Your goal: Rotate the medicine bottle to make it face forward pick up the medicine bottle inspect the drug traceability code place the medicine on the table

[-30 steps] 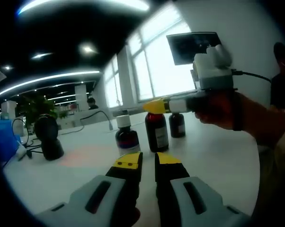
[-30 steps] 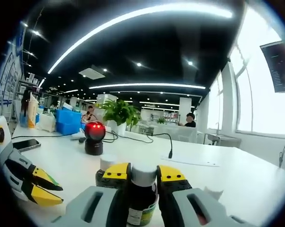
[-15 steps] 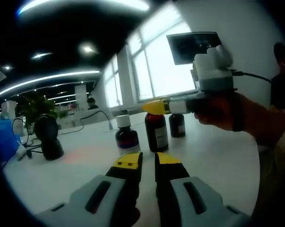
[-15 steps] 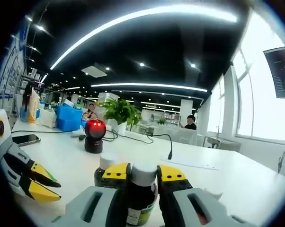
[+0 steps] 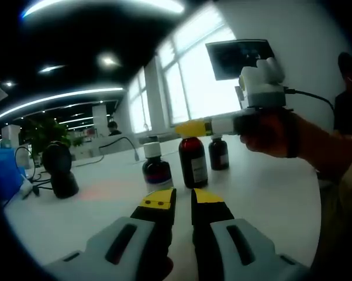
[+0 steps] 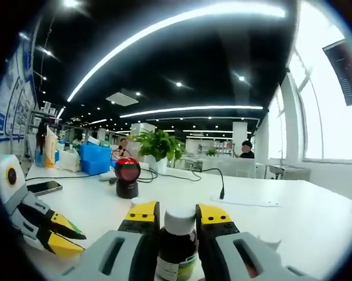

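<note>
Right claw (image 6: 173, 218) was clamped on the medicine bottle (image 6: 177, 249), now lifted a little off the table (image 6: 281, 216), so pick-up seemed begun; left claw (image 5: 183, 199) was held nearly together, empty.

Three dark brown glass medicine bottles stand near the centre of the left gripper view — one white-capped (image 5: 156, 167), one under yellow jaw tips (image 5: 193, 162), one further back (image 5: 218, 154). One round black barcode scanner (image 5: 58, 170) sits at left — one blue plastic bin (image 5: 2, 175) at the left edge.
</note>
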